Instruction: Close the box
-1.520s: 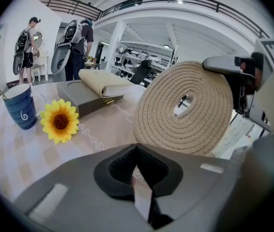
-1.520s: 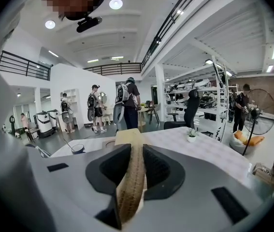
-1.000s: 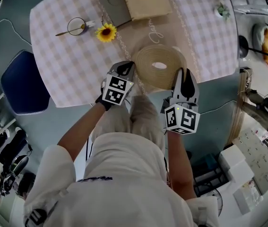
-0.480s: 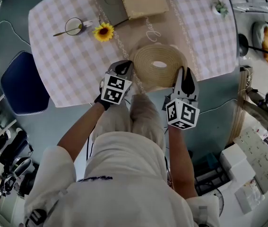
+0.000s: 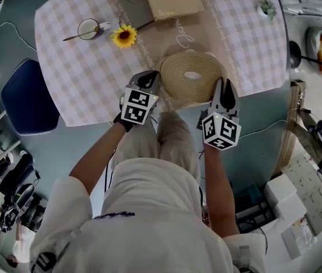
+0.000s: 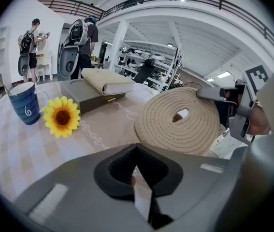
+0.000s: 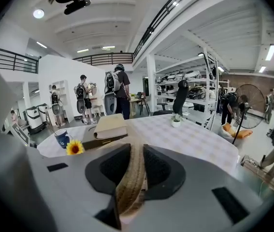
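The right gripper (image 5: 224, 89) is pinched onto the rim of the round woven mat (image 5: 190, 75) at frame centre; the left gripper (image 5: 148, 79), jaws together, sits just left of the mat; the box (image 5: 162, 0) lies at the table's (image 5: 75, 78) top edge, well apart from both.

Checked tabletop (image 5: 81, 67), beige runner (image 5: 172, 36) down the middle. Round woven mat (image 5: 192, 75) on the runner at the near edge. Sunflower (image 5: 124, 36) lying flat just beside a blue mug (image 6: 24, 103). Small potted plant (image 5: 266, 8) at the far corner. Blue chair (image 5: 29, 98) off the tabletop's left side.
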`<state>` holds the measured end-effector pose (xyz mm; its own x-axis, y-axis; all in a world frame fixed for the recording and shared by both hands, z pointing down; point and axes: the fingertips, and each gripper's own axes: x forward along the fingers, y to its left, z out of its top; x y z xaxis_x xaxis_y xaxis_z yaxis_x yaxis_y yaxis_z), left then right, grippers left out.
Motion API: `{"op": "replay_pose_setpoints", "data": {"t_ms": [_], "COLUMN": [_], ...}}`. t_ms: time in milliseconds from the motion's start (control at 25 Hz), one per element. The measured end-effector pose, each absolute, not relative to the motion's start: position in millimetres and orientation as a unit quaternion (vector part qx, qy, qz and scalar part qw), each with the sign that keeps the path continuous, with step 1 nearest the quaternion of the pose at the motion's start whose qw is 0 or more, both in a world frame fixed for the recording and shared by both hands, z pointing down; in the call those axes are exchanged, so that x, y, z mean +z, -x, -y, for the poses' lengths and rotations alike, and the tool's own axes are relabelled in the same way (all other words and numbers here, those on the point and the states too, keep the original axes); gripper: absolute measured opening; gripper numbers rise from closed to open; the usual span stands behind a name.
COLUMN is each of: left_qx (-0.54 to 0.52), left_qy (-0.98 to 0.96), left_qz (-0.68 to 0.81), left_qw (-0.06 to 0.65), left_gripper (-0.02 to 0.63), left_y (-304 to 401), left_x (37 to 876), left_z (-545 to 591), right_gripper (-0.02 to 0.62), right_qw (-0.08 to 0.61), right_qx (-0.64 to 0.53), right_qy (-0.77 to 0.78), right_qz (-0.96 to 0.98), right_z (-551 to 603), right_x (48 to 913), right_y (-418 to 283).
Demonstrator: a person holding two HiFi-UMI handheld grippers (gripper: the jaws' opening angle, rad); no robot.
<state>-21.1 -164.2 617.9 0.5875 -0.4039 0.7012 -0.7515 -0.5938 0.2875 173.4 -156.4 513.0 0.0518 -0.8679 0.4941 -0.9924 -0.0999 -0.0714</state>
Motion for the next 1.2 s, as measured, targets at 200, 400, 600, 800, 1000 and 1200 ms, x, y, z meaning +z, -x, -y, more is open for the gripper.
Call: {"op": "replay_pose_setpoints", "data": {"t_ms": [200,400,600,800,1000,1200], "left_qx": [0.295,0.295,0.295,0.297,0.301,0.301], "left_qy": [-0.839,-0.837,-0.835,-0.831,-0.827,-0.825], "left_qz": [0.349,0.352,0.358,0.363,0.366,0.370], "left_qw": [0.295,0.298,0.297,0.300,0.302,0.304], "left_gripper": [0.002,0.002,0.002,0.002,0.002,0.002], "left_y": [22,22,22,23,23,23], "left_x": [618,620,619,619,619,618], "left_z": [165,165,165,166,165,167], "right_gripper": [0.084,0.086,0.087,0.087,0.087,0.089], "right_qw": [0.138,0.134,0.131,0.131,0.133,0.137], "right_qx": [0.220,0.237,0.249,0.251,0.252,0.249], "right_qy": [-0.708,-0.705,-0.703,-0.700,-0.698,-0.696], "right_qz": [0.657,0.655,0.653,0.655,0.657,0.660], "right_z": [159,157,154,156,158,159], "right_x": [524,544,558,562,565,569], "right_y": [-179,-188,-191,-191,-191,-192]}}
